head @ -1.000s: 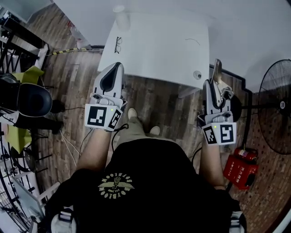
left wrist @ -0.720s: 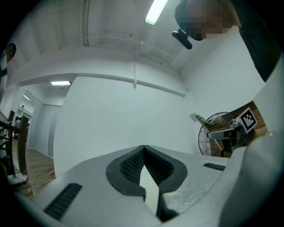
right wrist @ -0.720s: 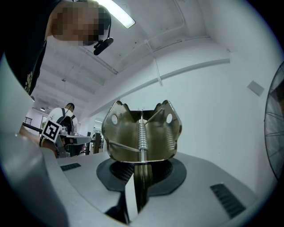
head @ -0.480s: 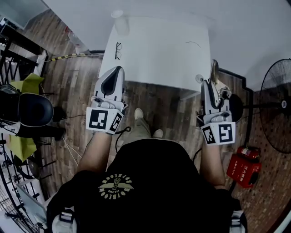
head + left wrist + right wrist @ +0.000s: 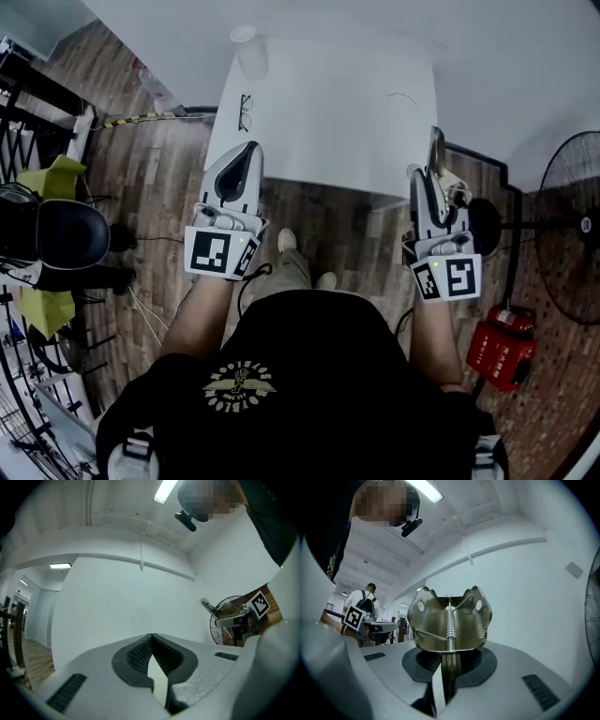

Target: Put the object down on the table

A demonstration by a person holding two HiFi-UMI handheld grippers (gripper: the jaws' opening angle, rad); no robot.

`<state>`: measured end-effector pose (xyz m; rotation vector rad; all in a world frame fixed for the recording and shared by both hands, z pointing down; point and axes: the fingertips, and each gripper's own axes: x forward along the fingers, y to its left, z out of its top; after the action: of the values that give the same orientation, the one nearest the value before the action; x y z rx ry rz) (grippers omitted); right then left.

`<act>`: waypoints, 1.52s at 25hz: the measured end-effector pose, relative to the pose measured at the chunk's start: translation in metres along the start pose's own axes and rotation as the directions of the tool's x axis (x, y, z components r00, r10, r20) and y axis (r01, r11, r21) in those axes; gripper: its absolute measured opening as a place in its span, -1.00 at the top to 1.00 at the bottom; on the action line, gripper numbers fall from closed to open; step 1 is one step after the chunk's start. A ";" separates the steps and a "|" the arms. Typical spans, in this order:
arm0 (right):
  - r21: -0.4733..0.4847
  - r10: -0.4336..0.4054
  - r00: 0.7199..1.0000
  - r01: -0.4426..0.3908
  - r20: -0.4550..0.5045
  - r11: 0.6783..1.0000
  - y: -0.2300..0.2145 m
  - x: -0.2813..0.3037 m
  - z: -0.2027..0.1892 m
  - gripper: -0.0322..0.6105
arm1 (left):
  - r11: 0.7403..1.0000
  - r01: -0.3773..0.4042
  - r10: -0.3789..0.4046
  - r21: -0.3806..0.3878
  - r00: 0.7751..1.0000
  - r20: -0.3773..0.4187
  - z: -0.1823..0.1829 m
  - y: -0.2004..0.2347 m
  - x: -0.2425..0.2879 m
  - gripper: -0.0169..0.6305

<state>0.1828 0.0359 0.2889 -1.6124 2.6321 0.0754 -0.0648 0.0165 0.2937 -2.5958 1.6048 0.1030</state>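
Grips a brass-coloured metal clip (image 5: 449, 620) in the right gripper (image 5: 449, 657), fingers (image 5: 487, 663) clenched on the clip's narrow lower end. Shows, in the right gripper view, the clip standing upright out of the fingers. Two winged plates spread wide at the top, a round hole in each wing, a coil spring down the middle. Puts the clip, in the head view, just at the near right corner of the white tabletop (image 5: 328, 112), carried in the air and not resting on it. Points the right gripper toward the tabletop from its near side, marker cube turned back toward the person.

Carries the left gripper (image 5: 249, 148) at the tabletop's near left edge, also pointing toward it. Fingers there clenched tip to tip on nothing, with only bare wall beyond them in the left gripper view.

On the tabletop, close to its left edge: glasses (image 5: 244, 98). At its far left corner: a clear cup (image 5: 248, 49). Toward its right side: a thin curl of wire (image 5: 403, 96). Right of the tabletop, on the floor (image 5: 169, 187): a standing fan (image 5: 574, 225) and, nearer the person, a red box (image 5: 497, 352). Left of the tabletop, well apart: a black chair (image 5: 67, 232). Just short of the tabletop's near edge: the person's shoes (image 5: 286, 242).
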 end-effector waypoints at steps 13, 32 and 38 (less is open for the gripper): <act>0.010 0.001 1.000 -0.001 -0.010 1.000 -0.003 0.047 -0.007 0.71 | 1.000 0.022 -0.022 0.012 1.000 -0.015 -0.007 0.031 0.030 0.93; -0.006 -0.033 0.997 0.033 -0.066 0.999 0.001 0.158 -0.024 0.71 | 0.996 0.092 -0.093 -0.021 0.996 -0.012 -0.025 0.116 0.115 0.93; -0.025 -0.071 0.995 0.070 -0.065 0.997 0.007 0.186 -0.021 0.71 | 0.991 0.130 -0.130 -0.037 0.992 0.001 -0.030 0.144 0.136 0.93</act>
<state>0.0912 -0.1279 0.2966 -1.7426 2.6281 0.0497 -0.1322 -0.1718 0.3035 -2.7201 1.4425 0.1227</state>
